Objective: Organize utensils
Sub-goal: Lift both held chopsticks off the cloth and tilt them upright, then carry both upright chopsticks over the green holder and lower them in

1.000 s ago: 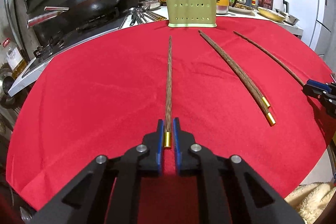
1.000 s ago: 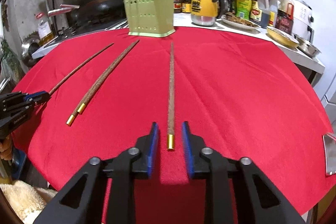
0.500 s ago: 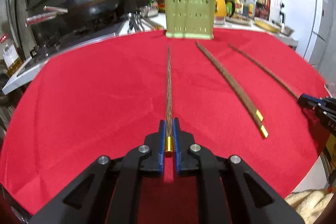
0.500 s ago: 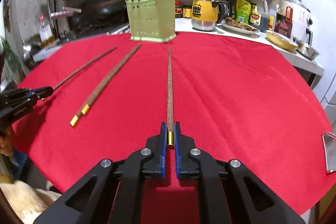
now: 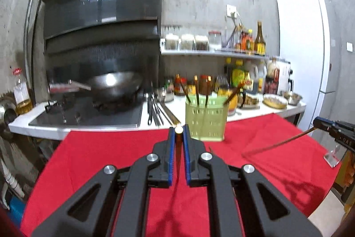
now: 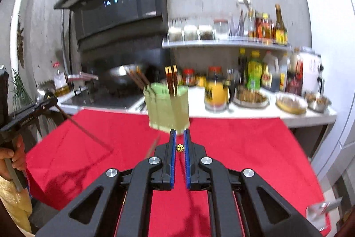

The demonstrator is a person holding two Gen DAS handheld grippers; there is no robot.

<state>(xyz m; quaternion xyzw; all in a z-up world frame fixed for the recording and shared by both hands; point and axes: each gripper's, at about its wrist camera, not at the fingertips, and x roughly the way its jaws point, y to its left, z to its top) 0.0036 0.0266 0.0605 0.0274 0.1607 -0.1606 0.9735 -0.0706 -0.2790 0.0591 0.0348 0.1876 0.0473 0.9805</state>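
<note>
My left gripper (image 5: 178, 133) is shut on a dark wooden chopstick (image 5: 178, 152) with a gold cap, lifted and hanging down toward the red cloth (image 5: 99, 159). My right gripper (image 6: 180, 137) is shut on another chopstick; its gold cap end (image 6: 180, 148) shows between the blue pads. Each gripper with its tilted chopstick also shows in the other view: the right one (image 5: 279, 143), the left one (image 6: 86, 130). A green perforated holder (image 5: 206, 120) with several chopsticks stands at the cloth's far edge, just beyond both grippers; it also shows in the right wrist view (image 6: 168, 108).
Behind the table a counter carries a wok (image 5: 115, 86) on a stove, loose metal utensils (image 5: 157, 110), a yellow mug (image 6: 216, 92), bottles and bowls (image 6: 290, 103). A white fridge (image 5: 304, 54) stands at right. Another chopstick (image 6: 152, 148) lies blurred on the cloth.
Both grippers, shut on their chopsticks, have lifted them off the cloth and tilted up, so the views now face the wall and holder. The right gripper closed a second ago.
</note>
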